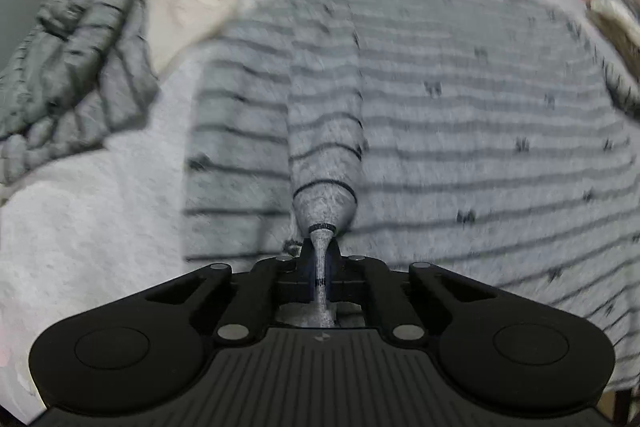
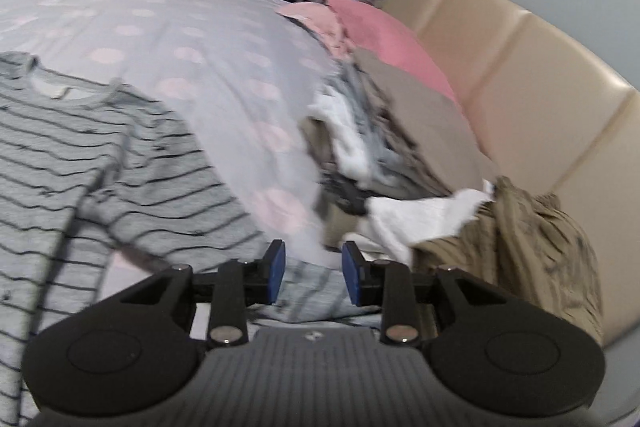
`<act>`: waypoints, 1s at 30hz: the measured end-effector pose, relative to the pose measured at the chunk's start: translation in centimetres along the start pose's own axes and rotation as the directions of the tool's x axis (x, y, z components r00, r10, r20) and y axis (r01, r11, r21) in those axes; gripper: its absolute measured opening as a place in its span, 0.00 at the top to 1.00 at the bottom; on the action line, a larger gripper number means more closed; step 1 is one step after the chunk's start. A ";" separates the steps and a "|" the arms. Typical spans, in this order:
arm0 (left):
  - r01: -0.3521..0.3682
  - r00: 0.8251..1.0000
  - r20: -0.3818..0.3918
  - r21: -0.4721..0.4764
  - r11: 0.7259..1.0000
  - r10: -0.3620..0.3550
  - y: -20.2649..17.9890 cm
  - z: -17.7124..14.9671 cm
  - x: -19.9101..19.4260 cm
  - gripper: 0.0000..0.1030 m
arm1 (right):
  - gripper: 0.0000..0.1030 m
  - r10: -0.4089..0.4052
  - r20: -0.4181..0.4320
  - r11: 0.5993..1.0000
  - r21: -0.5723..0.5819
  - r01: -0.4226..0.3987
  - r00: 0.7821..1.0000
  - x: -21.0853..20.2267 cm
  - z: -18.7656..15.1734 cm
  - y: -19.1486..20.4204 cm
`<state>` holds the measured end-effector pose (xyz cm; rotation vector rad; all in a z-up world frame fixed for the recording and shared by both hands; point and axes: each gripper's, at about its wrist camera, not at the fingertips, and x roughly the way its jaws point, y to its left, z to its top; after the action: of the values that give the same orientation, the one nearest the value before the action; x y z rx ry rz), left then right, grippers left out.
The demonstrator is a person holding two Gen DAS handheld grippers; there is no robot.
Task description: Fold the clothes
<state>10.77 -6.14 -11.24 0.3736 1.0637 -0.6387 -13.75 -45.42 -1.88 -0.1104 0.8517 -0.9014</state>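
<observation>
- Striped grey shirt (image 1: 460,107) is spread flat across the middle of the left wrist view, on a dotted bedspread (image 2: 180,27).
- Its sleeve cuff (image 1: 322,247) is pinched between the clenched jaws of the left gripper (image 1: 320,267).
- Nothing is gripped by the right gripper (image 2: 313,277); its blue pads (image 2: 277,269) are parted.
- Piled clothes (image 2: 400,155) are seen at the right, against a beige headboard (image 2: 520,67).
</observation>
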 end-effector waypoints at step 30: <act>-0.393 0.897 0.086 -0.289 0.873 0.433 19.8 19.6 -0.7 0.90 | 0.66 0.099 -0.156 0.993 0.079 -0.088 0.983 9.7 3.2 0.6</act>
<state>36.85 -2.02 -2.18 0.3019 0.8739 -0.1311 -8.04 -52.87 -5.84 0.0653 0.9642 -0.8594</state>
